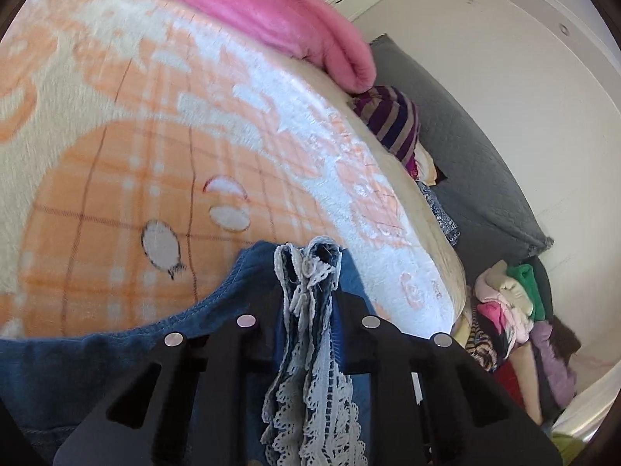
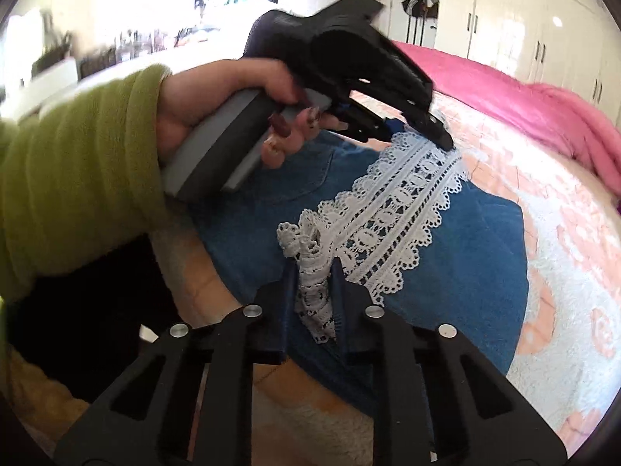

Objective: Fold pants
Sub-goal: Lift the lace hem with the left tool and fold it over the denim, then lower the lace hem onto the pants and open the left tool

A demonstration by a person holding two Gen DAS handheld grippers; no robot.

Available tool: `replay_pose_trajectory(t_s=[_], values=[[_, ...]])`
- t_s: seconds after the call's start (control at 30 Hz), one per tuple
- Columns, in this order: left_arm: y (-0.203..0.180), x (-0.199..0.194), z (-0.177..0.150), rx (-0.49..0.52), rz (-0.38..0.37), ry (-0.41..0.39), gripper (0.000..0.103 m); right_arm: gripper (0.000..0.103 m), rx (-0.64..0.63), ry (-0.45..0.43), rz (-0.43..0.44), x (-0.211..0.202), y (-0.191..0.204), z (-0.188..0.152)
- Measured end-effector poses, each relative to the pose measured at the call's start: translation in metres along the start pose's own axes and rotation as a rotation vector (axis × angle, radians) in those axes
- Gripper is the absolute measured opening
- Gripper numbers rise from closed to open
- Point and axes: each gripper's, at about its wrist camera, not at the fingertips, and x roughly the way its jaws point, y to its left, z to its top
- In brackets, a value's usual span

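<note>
- The left hand (image 2: 229, 105), in a moss-green fleece sleeve (image 2: 77, 171), wraps the grey handle of the black left gripper (image 2: 442, 136), which slants downward to the far end of the white lace trim (image 2: 396, 209).
- In the left wrist view the left gripper (image 1: 308, 295) is clenched on a bunched fold of lace and denim, the fabric standing up between its dark fingers.
- The right gripper (image 2: 314, 287) points forward over the near edge of the garment, its jaws pinched on the near end of the lace, which crumples between the blue-padded fingers (image 2: 289, 283).
- The blue denim pants (image 2: 465, 272) lie on the bed, spread over a fluffy peach-and-white patterned blanket (image 2: 562, 272); a back pocket shows beneath the left hand.
- The lace band runs diagonally across the denim, held between the two grippers.
- A pink fleece blanket (image 2: 524, 101) lies bunched at the far side of the bed.
- White wardrobe doors (image 2: 524, 19) stand behind the bed.
- A pile of mixed clothes (image 1: 516, 318) sits beside the bed.
</note>
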Motion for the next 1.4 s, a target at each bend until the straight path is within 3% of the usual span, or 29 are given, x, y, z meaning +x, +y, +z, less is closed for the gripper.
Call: replay_pose_trajectory(t_s=[0.1, 0.2, 0.3, 0.43, 0.57, 0.7, 0.87, 1.1, 1.4], values=[[-0.002, -0.014, 0.002, 0.029, 0.025, -0.033, 0.018, 0.011, -0.025, -0.027, 0.048, 0.001, 0.004, 0.005], [0.013, -0.009, -0.004, 0.016, 0.095, 0.011, 0.018, 0.013, -0.042, 0.058, 0.064, 0.021, 0.013, 0.000], [0.027, 0.002, -0.006, -0.034, 0.106, 0.045, 0.022, 0.022, -0.036, 0.069, 0.090, 0.025, 0.015, -0.005], [0.027, 0.001, -0.006, -0.017, 0.122, 0.036, 0.028, 0.035, -0.006, 0.057, 0.158, 0.016, 0.010, -0.003], [0.025, -0.013, -0.007, -0.012, 0.151, 0.003, 0.033, 0.038, 0.054, 0.030, 0.195, -0.003, -0.003, -0.006], [0.012, -0.038, -0.013, 0.021, 0.168, -0.053, 0.038, 0.051, 0.145, -0.020, 0.139, -0.025, -0.031, -0.005], [0.000, -0.064, -0.041, 0.035, 0.193, -0.090, 0.043, 0.056, 0.269, -0.013, 0.054, -0.034, -0.071, -0.016], [-0.014, -0.088, -0.086, 0.035, 0.197, -0.070, 0.043, 0.064, 0.334, -0.010, 0.004, -0.040, -0.082, -0.028], [-0.021, -0.090, -0.127, 0.003, 0.161, -0.011, 0.046, 0.066, 0.340, -0.017, -0.011, -0.040, -0.088, -0.029]])
